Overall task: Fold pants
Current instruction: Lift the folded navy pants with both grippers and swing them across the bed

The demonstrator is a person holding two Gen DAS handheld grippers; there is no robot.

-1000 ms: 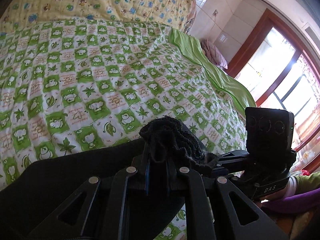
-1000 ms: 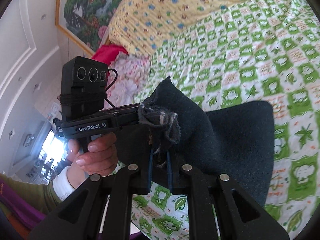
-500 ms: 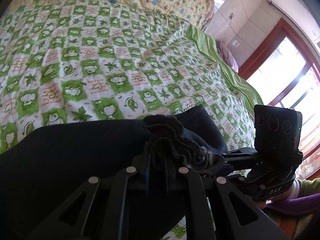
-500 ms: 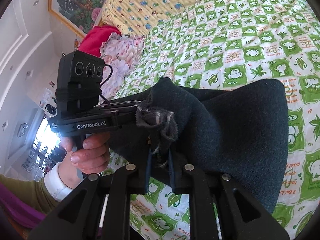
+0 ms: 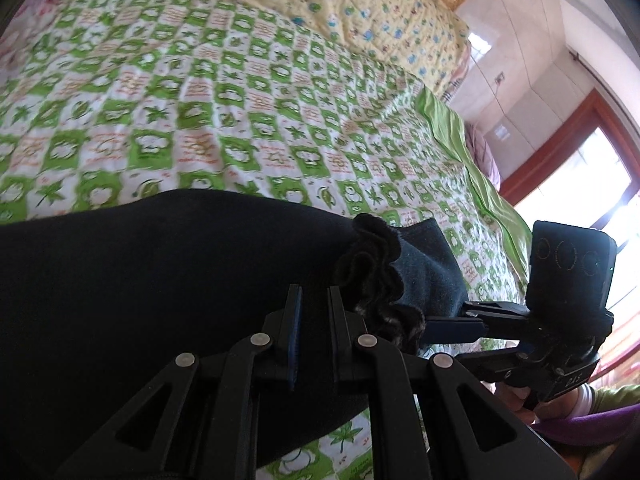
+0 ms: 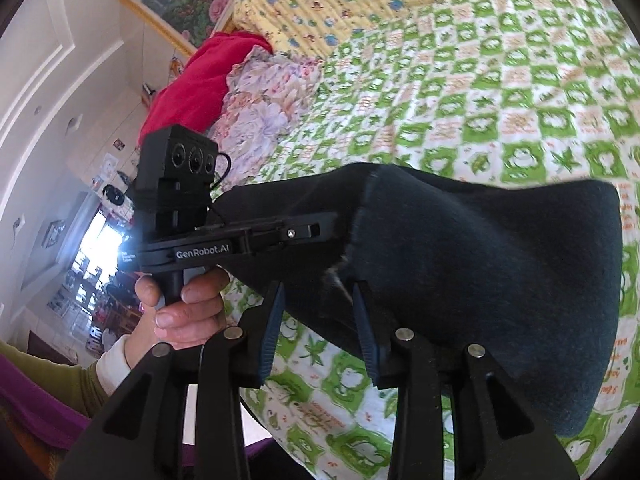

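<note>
Both grippers have let go of the dark pants (image 5: pixel 160 300), which a second ago were pinched as a bunched edge between each pair of closed fingers and held off the bed. The left gripper (image 5: pixel 314 312) now stands with its fingers a narrow gap apart and nothing between them; the frilled edge it had gripped sits just to the right of its fingertips, slumped against the right gripper's blue-padded jaw. The right gripper (image 6: pixel 318 304) is spread wider, its two blue pads (image 6: pixel 269 330) standing clear on either side of the cloth's frayed edge, which lies ahead of and between them but is not clamped.

The pants lie across the green-and-white checked quilt (image 5: pixel 240 112), a doubled dark panel stretching left of the left fingers and right of the right ones. The release suggests a fold has just been laid down; judging by the thick, rounded shape in the right wrist view, at least one more fold or a smoothing pass probably remains.

Readable writing is sparse. The left gripper's body, seen from the right wrist camera, carries the white lettering "GenRobot.AI" (image 6: pixel 202 253). The right gripper's handle base, seen from the left wrist camera, shows "DAS" (image 5: pixel 573 381). The quilt's red print is too blurred to read.
</note>
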